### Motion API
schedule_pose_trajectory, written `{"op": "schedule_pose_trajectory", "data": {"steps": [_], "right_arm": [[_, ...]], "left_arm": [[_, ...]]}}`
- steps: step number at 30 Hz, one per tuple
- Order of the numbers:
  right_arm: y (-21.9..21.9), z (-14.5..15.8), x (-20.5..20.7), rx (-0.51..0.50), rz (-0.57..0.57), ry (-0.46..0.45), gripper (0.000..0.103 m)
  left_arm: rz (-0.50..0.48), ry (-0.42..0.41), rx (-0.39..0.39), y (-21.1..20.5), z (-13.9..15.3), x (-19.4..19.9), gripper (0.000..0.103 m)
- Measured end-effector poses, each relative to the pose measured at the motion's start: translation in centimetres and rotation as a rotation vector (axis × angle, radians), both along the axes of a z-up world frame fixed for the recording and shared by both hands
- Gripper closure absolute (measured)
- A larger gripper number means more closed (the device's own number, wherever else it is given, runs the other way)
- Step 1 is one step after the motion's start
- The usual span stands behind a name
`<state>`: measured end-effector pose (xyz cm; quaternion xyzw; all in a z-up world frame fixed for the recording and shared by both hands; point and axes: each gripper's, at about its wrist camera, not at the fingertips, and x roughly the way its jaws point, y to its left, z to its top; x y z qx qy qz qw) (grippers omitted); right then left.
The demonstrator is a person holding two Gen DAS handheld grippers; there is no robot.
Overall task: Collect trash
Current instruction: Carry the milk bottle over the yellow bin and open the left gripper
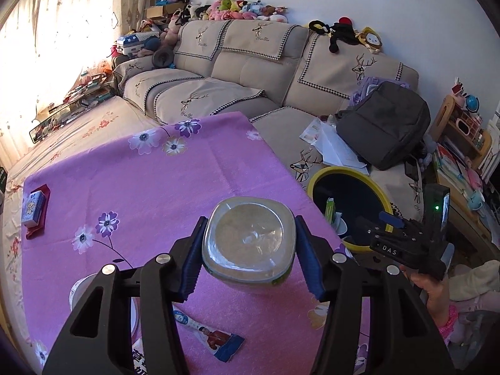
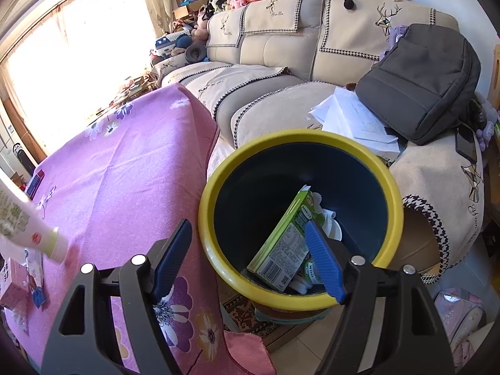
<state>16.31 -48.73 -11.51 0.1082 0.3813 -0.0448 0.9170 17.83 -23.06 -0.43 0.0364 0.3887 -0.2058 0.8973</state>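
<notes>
Plastic bottle [image 1: 248, 243] is sitting clamped in my left fingers [image 1: 304, 250]; right fingers [image 2: 325, 261] are hanging wide, empty, over the part-filled bin [image 2: 215, 250]; wrapper [image 1: 215, 340], cartons are waiting on the surface [image 1: 156, 181]

Both grippers: black angular plastic arms with triangular cutouts, silver round bolts, ribbed blue pads [image 1: 307, 257]; the right gripper [image 1: 409, 234] reads "DAS", a pink cuff, perhaps knitted, at five o'clock

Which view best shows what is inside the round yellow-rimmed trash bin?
The right wrist view: it looks down into the round yellow-rimmed trash bin, showing a green carton. The left wrist view shows the bin at an angle, partly hidden.
</notes>
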Motion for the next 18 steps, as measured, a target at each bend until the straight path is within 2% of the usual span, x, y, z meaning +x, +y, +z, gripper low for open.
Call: {"op": "schedule_pose_trajectory", "data": {"steps": [9,18], "right_arm": [[-2.6,2.0,-2.3,-0.027,-0.071,-0.049,0.032],[-6.5,2.8,-4.3,-0.021,-0.146,-0.067,0.032]], "left_arm": [[-0.092,-0.015,0.001,-5.4,0.9,1.4,0.049],[-0.216,0.019,-0.010,-15.0,0.0,4.4,0.049]]}}
